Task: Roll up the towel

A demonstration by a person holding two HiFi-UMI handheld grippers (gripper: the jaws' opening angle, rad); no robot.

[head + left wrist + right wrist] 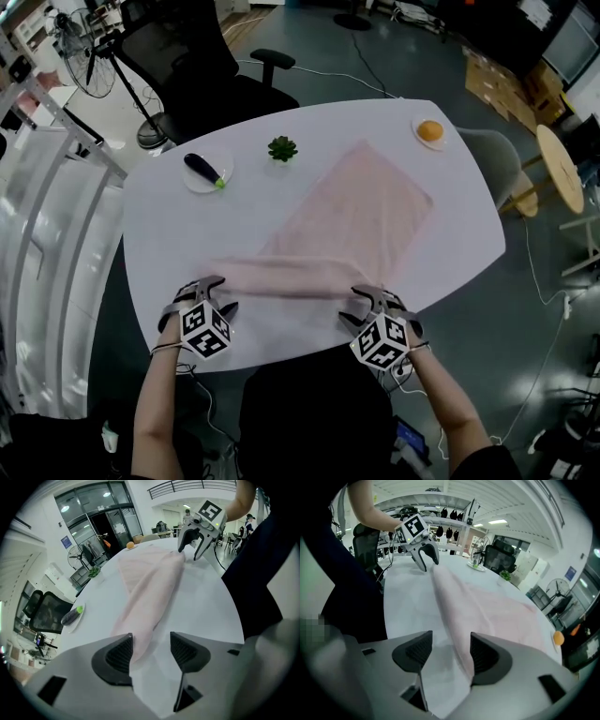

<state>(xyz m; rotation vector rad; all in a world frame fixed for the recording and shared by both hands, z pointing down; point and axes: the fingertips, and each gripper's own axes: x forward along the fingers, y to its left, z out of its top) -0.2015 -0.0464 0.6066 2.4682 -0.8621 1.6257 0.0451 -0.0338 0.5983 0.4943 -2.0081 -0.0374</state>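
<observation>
The towel (361, 211) has its rolled edge lying left-to-right across the lower middle — left gripper (221, 292) and right gripper (356, 305), jaws released, straddle its two ends.

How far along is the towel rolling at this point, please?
Done: the near edge of the towel is turned into a loose roll. In hand: the left tool and right tool sit open at the roll's two ends, gripping nothing. Left: the flat stretch toward the orange is unrolled.
</observation>
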